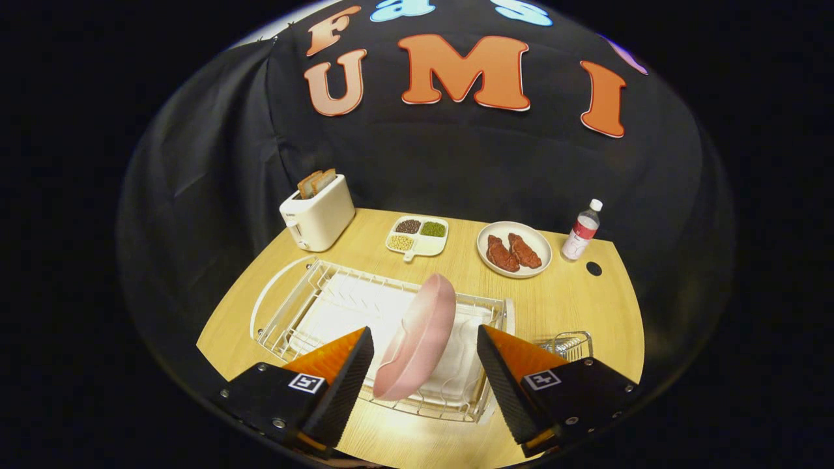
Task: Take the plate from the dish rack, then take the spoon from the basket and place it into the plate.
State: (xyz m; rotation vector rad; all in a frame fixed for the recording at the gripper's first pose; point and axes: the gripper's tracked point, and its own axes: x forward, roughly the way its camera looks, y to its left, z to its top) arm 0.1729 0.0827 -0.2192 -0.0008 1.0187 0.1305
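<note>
Claw (425, 365) at bottom centre of the frame, fingers spread wide, neither one touching anything. The pink plate (418, 339) stands on edge in the dish rack (313, 293), leaning a little, and sits in the gap between the two fingers, with clear space on both sides. Left finger close to the plate's lower edge, right finger further off.

Dish rack: white wire, lying across the middle of the frame on the wooden desk (573, 306), with a white drip tray under it. Plate is toward the rack's right half; the left half holds bare wire prongs.

Small wire basket (568, 344) at lower right, just behind the right finger and beside the rack's right end. Its contents are mostly hidden by the finger; cannot make out the spoon.

Far side of the desk, upper part of the frame, left to right: white toaster (317, 217) with two slices of bread standing up in it; white divided dish (417, 236) with grains or beans in separate compartments; round white plate with two pieces of red meat (514, 250); clear bottle (581, 231) with white cap, upright, near the desk's right edge
</note>
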